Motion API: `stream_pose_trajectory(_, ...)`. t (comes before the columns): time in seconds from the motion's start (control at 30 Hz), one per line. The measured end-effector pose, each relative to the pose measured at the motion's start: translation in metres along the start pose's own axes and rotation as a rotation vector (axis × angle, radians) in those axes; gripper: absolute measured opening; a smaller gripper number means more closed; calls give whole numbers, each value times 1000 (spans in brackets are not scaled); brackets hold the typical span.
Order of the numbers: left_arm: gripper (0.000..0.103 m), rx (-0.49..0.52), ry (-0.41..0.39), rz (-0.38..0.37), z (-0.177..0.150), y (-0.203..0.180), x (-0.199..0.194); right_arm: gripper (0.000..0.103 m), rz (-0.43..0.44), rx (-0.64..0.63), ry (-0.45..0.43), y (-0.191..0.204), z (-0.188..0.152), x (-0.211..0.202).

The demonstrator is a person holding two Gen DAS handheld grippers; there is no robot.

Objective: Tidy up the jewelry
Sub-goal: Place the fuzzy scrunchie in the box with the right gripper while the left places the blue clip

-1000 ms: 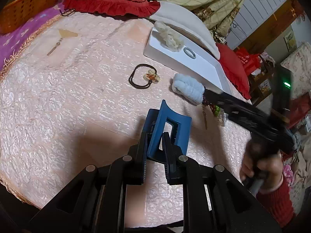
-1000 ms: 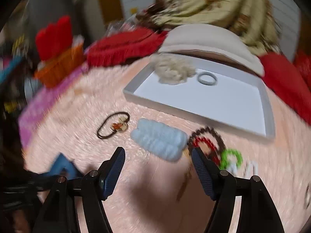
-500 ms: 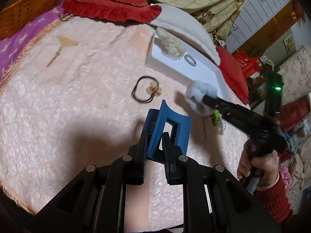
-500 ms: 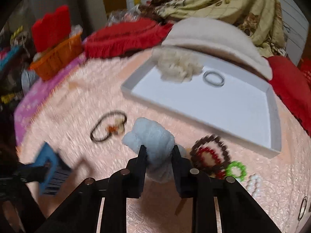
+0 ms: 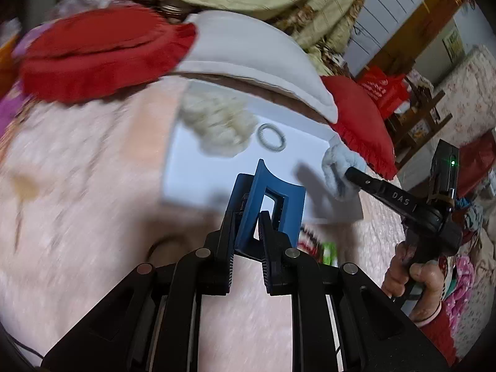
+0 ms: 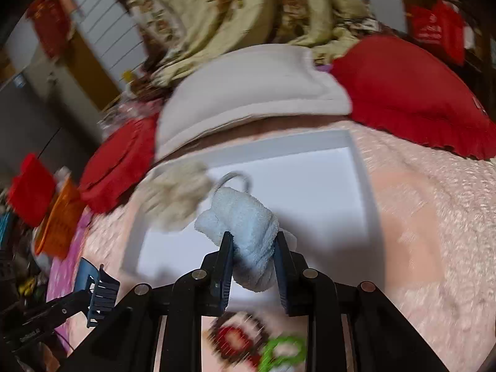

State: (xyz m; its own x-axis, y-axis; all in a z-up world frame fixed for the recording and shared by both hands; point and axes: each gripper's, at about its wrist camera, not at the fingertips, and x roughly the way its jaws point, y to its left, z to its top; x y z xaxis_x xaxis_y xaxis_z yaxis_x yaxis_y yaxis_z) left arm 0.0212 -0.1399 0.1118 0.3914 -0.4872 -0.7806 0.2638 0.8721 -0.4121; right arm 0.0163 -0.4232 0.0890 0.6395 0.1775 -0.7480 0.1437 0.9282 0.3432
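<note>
My left gripper [image 5: 246,217] is shut on a blue hair claw clip [image 5: 269,207], held just short of the near edge of the white tray [image 5: 192,183]. In the right wrist view the same clip [image 6: 94,291] shows at lower left. My right gripper [image 6: 252,245] is shut on a pale blue fluffy scrunchie [image 6: 245,226], lifted over the white tray [image 6: 328,192]. From the left wrist view that scrunchie [image 5: 336,170] hangs at the tray's right corner. In the tray lie a cream fluffy scrunchie [image 5: 217,127] and a grey ring bracelet [image 5: 272,138].
Bead bracelets, red-brown [image 6: 235,338] and green [image 6: 282,353], lie on the pink bedspread [image 6: 434,232] near the tray's front. A white pillow [image 5: 254,52] and red cushions [image 5: 102,52] border the far side. A person's hand [image 5: 412,276] holds the right gripper's handle.
The right gripper closed on the pale blue scrunchie, lifted it off the bedspread and carried it over the tray. The left gripper moved toward the tray with the blue clip.
</note>
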Motion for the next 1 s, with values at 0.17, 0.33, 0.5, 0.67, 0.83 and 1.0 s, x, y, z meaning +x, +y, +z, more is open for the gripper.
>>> stream_pose_trajectory(0.17, 14, 15, 40, 20, 35, -15, 58, 24, -62, 32, 7, -22, 26, 31)
stream_pose_trajectory(0.33, 13, 19, 57, 61, 55, -13, 99, 29, -60, 70, 22, -39, 45, 57)
stream_pose_trajectory(0.5, 26, 18, 53, 59, 66, -8, 109, 52, -68, 86, 4, -45, 56, 66)
stream_pose_trajectory(0.67, 37, 21, 23, 33, 66, -11, 88, 52, -75, 77, -17, -47, 56, 52)
stream_pose_trajectory(0.83, 38, 30, -16, 19, 53, -13, 44, 52, -68, 66, -42, -52, 37, 13)
stream_pose_trajectory(1.0, 38, 51, -48, 96, 23, 5, -1, 52, -49, 62, -33, -57, -2, -25)
